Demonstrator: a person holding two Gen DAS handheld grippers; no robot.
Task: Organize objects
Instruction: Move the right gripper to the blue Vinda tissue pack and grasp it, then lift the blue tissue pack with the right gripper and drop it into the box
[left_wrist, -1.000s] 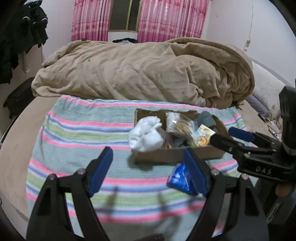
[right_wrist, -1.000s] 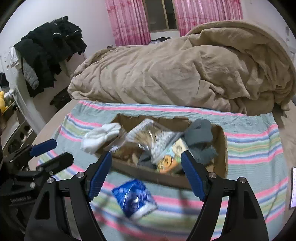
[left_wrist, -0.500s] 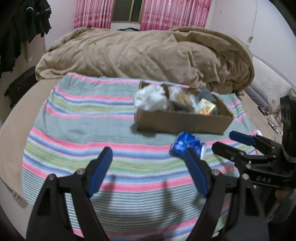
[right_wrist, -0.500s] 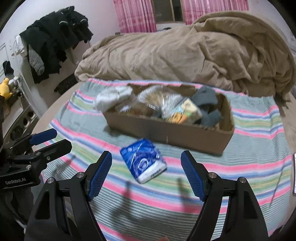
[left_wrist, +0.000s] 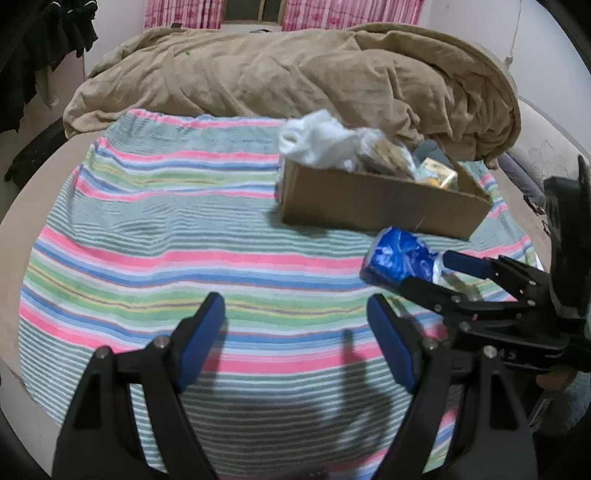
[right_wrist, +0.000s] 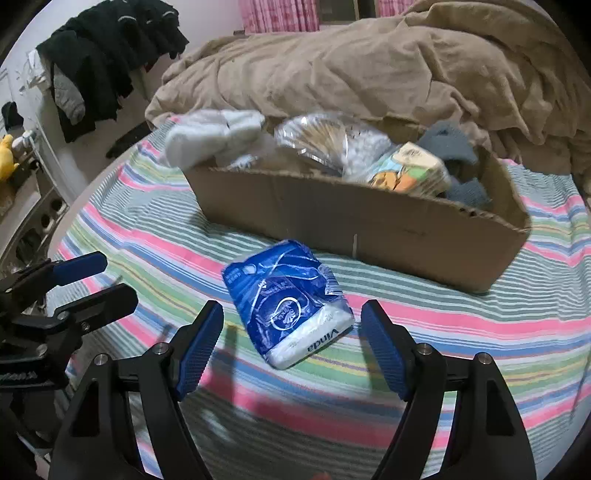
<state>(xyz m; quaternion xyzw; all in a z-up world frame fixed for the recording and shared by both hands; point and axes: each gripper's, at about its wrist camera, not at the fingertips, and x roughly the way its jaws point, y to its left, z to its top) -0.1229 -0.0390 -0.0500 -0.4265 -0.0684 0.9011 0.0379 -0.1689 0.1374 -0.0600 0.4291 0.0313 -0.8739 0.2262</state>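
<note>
A blue and white tissue pack (right_wrist: 290, 308) lies on the striped blanket (right_wrist: 461, 317) in front of a cardboard box (right_wrist: 354, 225). My right gripper (right_wrist: 291, 332) hovers low over the pack, open, its blue pads on either side and not touching it. The box holds white socks (right_wrist: 214, 133), a clear bag (right_wrist: 325, 142), a printed pack (right_wrist: 410, 173) and grey socks (right_wrist: 448, 146). My left gripper (left_wrist: 295, 325) is open over bare blanket (left_wrist: 166, 240), left of the tissue pack (left_wrist: 399, 258) and the box (left_wrist: 376, 203). The right gripper (left_wrist: 443, 273) shows there from the side, beside the pack.
A tan duvet (left_wrist: 295, 77) is heaped behind the box. Dark clothes (right_wrist: 110, 62) hang at the left wall by a shelf with a yellow toy (right_wrist: 5, 155). The left gripper (right_wrist: 81, 277) sits at the blanket's left edge in the right wrist view.
Both grippers have come down toward the blanket. The tissue pack and box now look larger and nearer. The pack now lies between the right gripper's pads. Neither jaw has changed width.
</note>
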